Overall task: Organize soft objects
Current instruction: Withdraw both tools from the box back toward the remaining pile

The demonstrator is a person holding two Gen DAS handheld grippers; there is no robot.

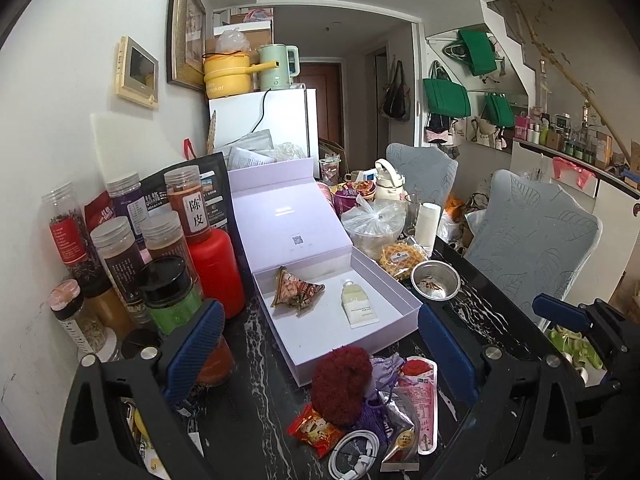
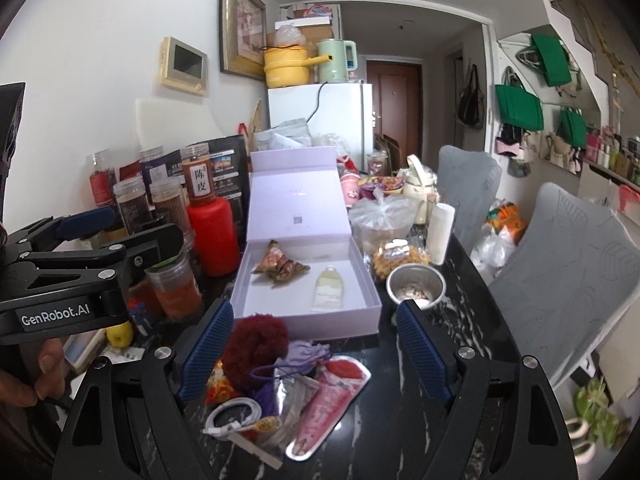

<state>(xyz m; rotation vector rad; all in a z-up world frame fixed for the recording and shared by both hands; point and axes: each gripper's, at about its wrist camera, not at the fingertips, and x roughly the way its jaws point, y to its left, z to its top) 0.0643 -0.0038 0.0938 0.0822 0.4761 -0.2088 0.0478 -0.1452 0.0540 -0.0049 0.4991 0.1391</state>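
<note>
Pompom (image 2: 256,346), dark red and fluffy, lies on the tabletop (image 2: 440,420) just before the open box (image 2: 312,320); with both claws, right (image 2: 316,354) and left (image 1: 316,356), spread empty, we should straddle it squarely, squeezing gently.

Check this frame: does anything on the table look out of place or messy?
Yes. The soft items sit in a jumbled heap in front of the open box: a red pompom, a purple pouch, a pink sachet and a coiled white cable overlap one another. The box holds only a patterned pouch and a tube.
</note>
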